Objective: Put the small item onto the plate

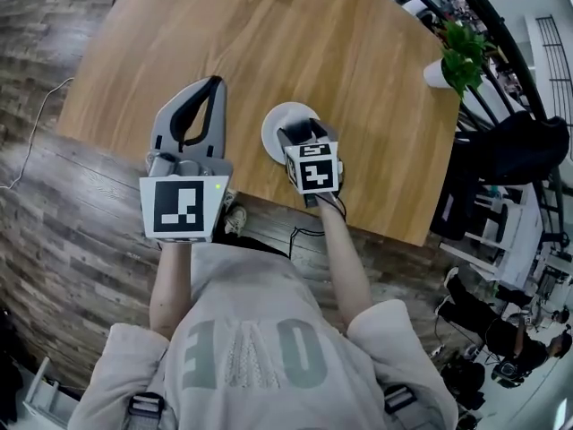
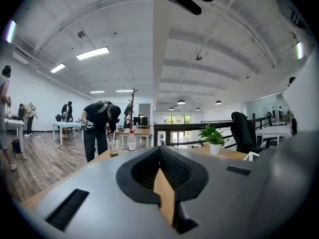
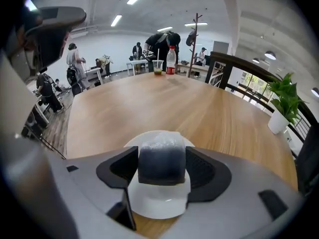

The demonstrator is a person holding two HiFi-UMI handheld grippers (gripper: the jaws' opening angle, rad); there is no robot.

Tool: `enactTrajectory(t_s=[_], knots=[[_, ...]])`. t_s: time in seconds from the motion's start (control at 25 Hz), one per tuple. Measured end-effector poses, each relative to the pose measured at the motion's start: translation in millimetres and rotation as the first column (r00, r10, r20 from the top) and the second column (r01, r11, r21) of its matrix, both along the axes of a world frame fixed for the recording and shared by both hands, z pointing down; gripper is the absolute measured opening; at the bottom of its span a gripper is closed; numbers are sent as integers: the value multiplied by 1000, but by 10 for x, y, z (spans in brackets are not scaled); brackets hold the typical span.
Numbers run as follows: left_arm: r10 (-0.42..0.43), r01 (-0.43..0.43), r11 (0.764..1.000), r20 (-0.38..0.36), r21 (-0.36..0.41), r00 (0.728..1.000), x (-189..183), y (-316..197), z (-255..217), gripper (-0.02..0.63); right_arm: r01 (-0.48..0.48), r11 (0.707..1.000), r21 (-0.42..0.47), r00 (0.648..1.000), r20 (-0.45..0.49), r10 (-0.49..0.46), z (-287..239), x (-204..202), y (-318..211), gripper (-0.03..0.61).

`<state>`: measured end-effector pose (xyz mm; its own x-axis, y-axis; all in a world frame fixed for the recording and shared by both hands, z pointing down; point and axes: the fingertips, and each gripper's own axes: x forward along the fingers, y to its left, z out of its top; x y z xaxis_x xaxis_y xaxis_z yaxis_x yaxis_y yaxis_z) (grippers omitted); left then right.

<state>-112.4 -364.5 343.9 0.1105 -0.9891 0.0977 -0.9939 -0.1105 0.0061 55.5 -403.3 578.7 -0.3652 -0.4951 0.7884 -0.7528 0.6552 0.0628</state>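
Observation:
The small item point(image 3: 161, 159) is a dark block with a pale, filmy top. My right gripper point(image 3: 161, 169) is shut on it, one black pad pressing each side. It hangs just above a white round plate point(image 3: 159, 205) near the table's front edge. In the head view the right gripper point(image 1: 303, 135) covers the near part of the plate point(image 1: 276, 124), and the item itself is hidden. My left gripper point(image 1: 214, 84) is held left of the plate over the wooden table point(image 1: 269, 43). Its jaws meet at the tips with nothing between them, and it point(image 2: 160, 150) points level across the room.
A potted plant point(image 1: 458, 54) stands at the table's far right edge, also visible in the right gripper view point(image 3: 282, 108). A red-capped bottle point(image 3: 170, 60) and a cup point(image 3: 158, 66) stand at the far end. A dark railing point(image 1: 501, 43) runs beside the table. People stand in the background.

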Motion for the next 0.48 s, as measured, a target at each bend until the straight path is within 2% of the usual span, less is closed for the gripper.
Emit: enactTrajectory(t_s=[0.28,0.48], knots=[[2,-2,1000,8,3,1000,-19,36,11,9,19,999,-29,999,-31,-20,179,13,90,310],[17,-17,1000,15,-7,1000,26,56,34,9,-10,998,-68,1000,-3,10,238,16,84,310]])
